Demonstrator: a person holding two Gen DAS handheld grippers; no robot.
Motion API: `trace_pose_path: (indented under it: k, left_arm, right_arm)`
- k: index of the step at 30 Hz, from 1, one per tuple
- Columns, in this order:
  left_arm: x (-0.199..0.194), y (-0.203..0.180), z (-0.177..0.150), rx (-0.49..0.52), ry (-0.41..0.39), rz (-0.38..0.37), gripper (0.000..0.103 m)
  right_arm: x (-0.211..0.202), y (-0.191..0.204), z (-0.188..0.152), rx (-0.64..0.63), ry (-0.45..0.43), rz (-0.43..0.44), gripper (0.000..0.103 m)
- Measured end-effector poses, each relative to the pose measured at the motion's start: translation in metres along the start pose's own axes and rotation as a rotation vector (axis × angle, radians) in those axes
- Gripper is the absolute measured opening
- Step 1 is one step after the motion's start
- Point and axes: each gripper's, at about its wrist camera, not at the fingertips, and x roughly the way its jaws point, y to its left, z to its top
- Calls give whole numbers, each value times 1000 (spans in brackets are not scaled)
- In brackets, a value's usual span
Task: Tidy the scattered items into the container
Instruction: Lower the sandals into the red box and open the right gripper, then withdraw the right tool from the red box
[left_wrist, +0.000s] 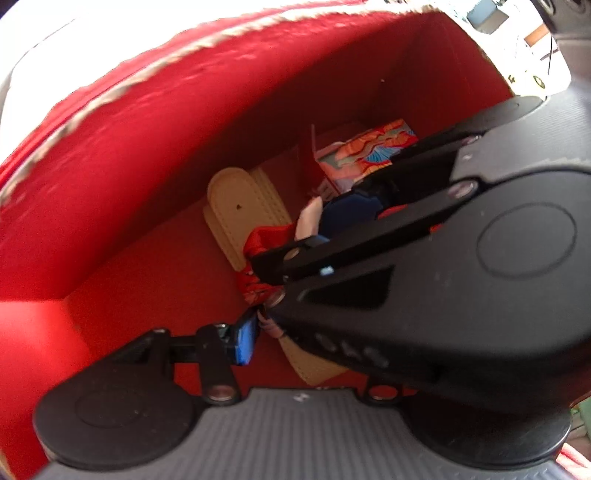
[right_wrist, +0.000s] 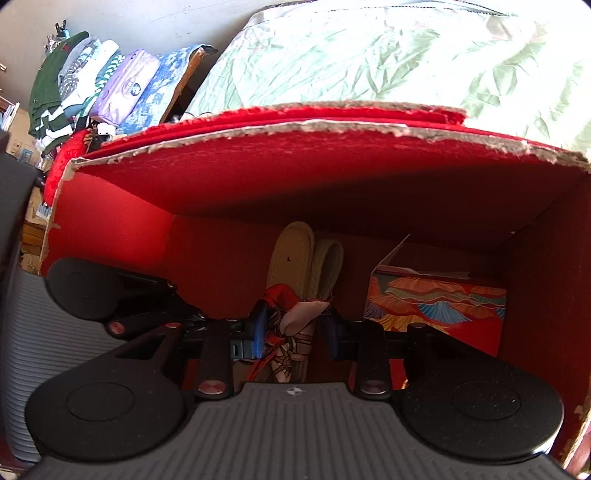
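Note:
A red cardboard box (left_wrist: 166, 155) (right_wrist: 258, 177) with torn rims fills both views, and both grippers reach down into it. A pair of cream sandals (left_wrist: 236, 206) (right_wrist: 291, 251) with a red web-patterned strap (right_wrist: 288, 343) hangs inside, toes toward the far wall. My right gripper (right_wrist: 293, 332) (left_wrist: 310, 236) is shut on the strap, a blue pad on each side. My left gripper (left_wrist: 273, 328) shows one blue pad (left_wrist: 245, 339) against the strap. Its other finger is hidden behind the right gripper's body. The left gripper's black body (right_wrist: 85, 291) sits at the left.
A colourful patterned carton (left_wrist: 369, 147) (right_wrist: 436, 302) stands on the box floor to the right of the sandals. Outside the box lie a pale green bedsheet (right_wrist: 369, 55) and a row of folded clothes (right_wrist: 92, 81).

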Motion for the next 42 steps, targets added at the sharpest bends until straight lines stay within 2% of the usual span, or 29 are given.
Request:
trace_pose_path:
  k: [4,9,11,13,17,23,27,32,37,39,41,42]
  left_arm:
    - [1,-2,1,13,-4,-9,46]
    - [0,-5,-1,49,-8,-21,47]
    - [-2,-3,-3,48,-13,-27,47]
    - [-6,-2,-5,49,-28,-44,51]
    - [-17,-1,-8,51,-69,-71,63]
    - [-18,-6,-6,39,-66,-104,67]
    - [-19,-6,-8,27,-65,-111,67]
    - [-20,-6,-12,-8,-72,-149,74]
    - [-32,-1,-19,-30,-94,-165,74]
    - [-38,5,-24,-41,-104,-167,81]
    - [-39,10,-27,-44,-93,-144,80]
    - [-39,12,-29,-47,-85,-142,79]
  right_arm:
    - [-1,2,1,-36,-2,-33,32]
    - [-5,3,2,-57,-11,-47,37]
    - [-10,2,3,-56,-34,-47,45]
    - [-16,1,4,-51,-60,-44,47]
    - [-26,-3,3,-34,-96,-22,46]
    - [-35,-5,-2,-3,-119,-35,46]
    - [-45,-7,-5,22,-144,-12,46]
    - [-54,-6,-5,40,-170,2,45]
    - [-57,-1,-8,43,-178,5,45]
    - [-58,-2,-10,52,-187,12,45]
    - [-59,-3,-12,65,-202,11,40]
    - [-59,-5,-12,70,-208,11,33]
